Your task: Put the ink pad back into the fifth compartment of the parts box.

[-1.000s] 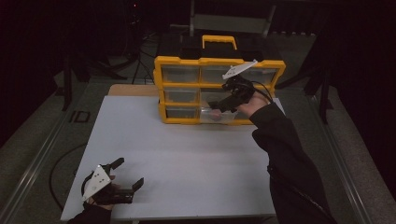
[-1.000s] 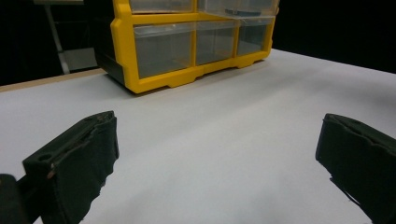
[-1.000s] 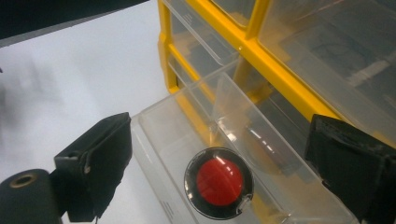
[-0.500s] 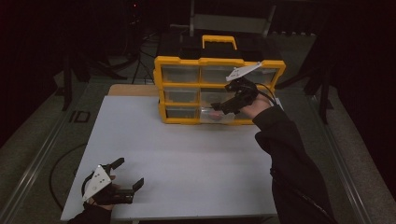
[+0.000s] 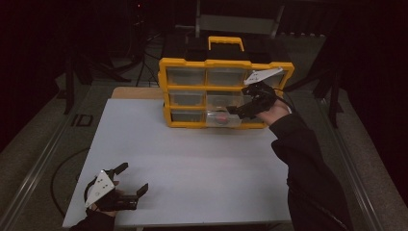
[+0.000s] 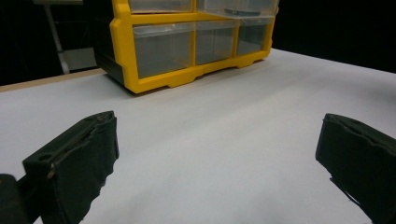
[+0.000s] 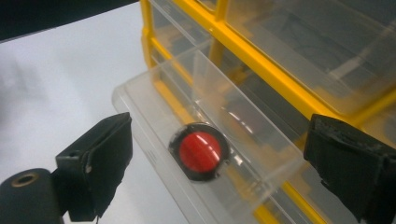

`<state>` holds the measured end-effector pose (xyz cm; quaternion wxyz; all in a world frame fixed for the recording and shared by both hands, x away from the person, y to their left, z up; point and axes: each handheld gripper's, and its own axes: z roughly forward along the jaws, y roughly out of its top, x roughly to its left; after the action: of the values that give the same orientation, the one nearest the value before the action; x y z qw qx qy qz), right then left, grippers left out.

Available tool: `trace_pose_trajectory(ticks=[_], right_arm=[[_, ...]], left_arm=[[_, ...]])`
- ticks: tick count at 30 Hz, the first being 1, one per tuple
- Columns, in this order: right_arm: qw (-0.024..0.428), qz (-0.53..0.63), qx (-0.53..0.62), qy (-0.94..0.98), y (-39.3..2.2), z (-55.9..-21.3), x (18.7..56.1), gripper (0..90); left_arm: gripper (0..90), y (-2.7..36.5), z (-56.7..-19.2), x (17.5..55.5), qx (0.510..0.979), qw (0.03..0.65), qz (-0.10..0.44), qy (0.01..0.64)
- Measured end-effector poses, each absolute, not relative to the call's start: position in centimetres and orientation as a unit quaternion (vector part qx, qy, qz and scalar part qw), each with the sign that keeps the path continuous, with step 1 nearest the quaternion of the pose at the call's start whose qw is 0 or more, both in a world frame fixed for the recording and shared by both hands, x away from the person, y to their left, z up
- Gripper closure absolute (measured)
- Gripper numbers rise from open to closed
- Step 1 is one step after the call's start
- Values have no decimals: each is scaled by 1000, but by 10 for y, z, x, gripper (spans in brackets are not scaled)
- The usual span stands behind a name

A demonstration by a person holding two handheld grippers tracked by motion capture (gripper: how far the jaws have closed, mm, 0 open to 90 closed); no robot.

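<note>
A yellow organiser (image 5: 226, 67) with clear drawers stands at the far side of the white table (image 5: 192, 159). Its bottom middle drawer (image 5: 222, 118) is pulled out, and a round red object with a black rim (image 7: 200, 150) lies inside it. My right gripper (image 5: 239, 109) hovers open just above that drawer, its jaws wide on either side of the red object (image 5: 222, 116) and touching nothing. My left gripper (image 5: 126, 182) rests open near the table's front left corner, with nothing between its jaws. The organiser (image 6: 187, 42) stands far ahead in the left gripper view.
A black case with a yellow handle (image 5: 226, 42) sits on top of the organiser. A wooden strip (image 5: 137, 93) edges the table's far left. Dark stands and floor surround the table.
The right gripper has shifted slightly down and left over the open drawer. The left gripper has stayed where it was.
</note>
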<state>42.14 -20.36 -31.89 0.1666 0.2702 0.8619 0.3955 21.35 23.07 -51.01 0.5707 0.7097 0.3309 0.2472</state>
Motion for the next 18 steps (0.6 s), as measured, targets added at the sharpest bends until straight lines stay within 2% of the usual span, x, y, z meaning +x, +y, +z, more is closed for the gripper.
trace_pose_trajectory(ticks=[18], right_arm=[[162,421,297,842,-245,-332,403,83]], left_arm=[[0,232,-510,213,709,571,248,332]])
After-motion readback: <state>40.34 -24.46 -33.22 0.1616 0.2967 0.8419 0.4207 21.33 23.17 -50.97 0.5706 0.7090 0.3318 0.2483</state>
